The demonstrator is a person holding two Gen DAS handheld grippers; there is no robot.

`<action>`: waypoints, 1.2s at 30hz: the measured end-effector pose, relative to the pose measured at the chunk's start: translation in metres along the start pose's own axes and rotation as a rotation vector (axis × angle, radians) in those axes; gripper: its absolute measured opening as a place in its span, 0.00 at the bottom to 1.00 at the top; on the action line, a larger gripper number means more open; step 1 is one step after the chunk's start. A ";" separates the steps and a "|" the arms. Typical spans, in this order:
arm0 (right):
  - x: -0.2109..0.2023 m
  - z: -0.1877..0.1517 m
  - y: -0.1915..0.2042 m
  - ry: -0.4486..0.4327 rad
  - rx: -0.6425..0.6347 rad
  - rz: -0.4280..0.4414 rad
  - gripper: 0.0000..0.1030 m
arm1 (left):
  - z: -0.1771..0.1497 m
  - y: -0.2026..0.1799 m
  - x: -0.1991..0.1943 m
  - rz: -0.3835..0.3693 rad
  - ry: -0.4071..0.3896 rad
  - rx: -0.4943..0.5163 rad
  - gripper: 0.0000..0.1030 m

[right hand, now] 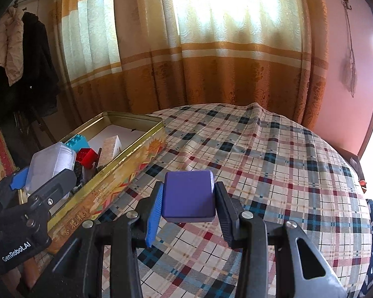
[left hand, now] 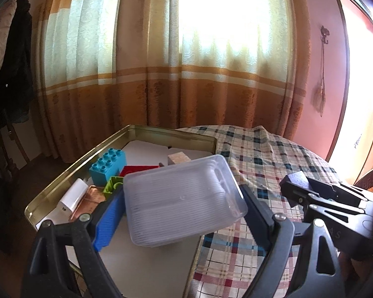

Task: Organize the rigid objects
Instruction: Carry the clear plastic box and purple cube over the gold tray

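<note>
My left gripper [left hand: 184,206] is shut on a clear plastic box [left hand: 184,198], held tilted above the near end of a gold tin [left hand: 171,134]. Inside the tin lie a teal brick [left hand: 108,165], a red brick [left hand: 136,168], a green brick [left hand: 113,186], a wooden block [left hand: 177,159], a white block [left hand: 70,197] and a copper-coloured piece [left hand: 89,198]. My right gripper [right hand: 189,198] is shut on a purple block [right hand: 189,196], held over the checked tablecloth [right hand: 273,161] to the right of the tin [right hand: 126,164]. The clear plastic box [right hand: 51,168] and left gripper show at the left of the right wrist view.
The checked cloth covers a round table [left hand: 261,154] that drops off at the far and right edges. Curtains [left hand: 161,74] hang behind it. Coats [right hand: 24,59] hang at the far left. The right gripper's black body [left hand: 330,198] sits close to the right of my left one.
</note>
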State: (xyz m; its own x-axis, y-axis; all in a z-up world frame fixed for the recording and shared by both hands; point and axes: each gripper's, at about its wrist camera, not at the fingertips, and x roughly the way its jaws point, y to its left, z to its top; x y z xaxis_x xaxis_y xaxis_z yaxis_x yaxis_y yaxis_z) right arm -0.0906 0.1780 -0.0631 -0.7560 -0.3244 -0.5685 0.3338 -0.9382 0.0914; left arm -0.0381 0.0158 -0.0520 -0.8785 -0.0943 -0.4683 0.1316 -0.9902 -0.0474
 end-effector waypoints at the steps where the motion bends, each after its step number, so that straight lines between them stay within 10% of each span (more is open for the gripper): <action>1: 0.000 0.000 0.001 0.000 -0.003 0.002 0.42 | 0.000 0.001 0.000 0.000 -0.001 -0.002 0.86; 36: -0.004 -0.006 0.031 -0.005 -0.058 0.067 0.42 | -0.003 0.025 -0.005 0.025 0.014 -0.022 0.86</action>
State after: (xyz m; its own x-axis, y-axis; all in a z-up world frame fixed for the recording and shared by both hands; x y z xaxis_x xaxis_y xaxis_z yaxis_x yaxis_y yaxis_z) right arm -0.0732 0.1509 -0.0630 -0.7338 -0.3870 -0.5584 0.4158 -0.9058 0.0814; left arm -0.0291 -0.0083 -0.0532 -0.8681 -0.1174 -0.4822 0.1637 -0.9850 -0.0550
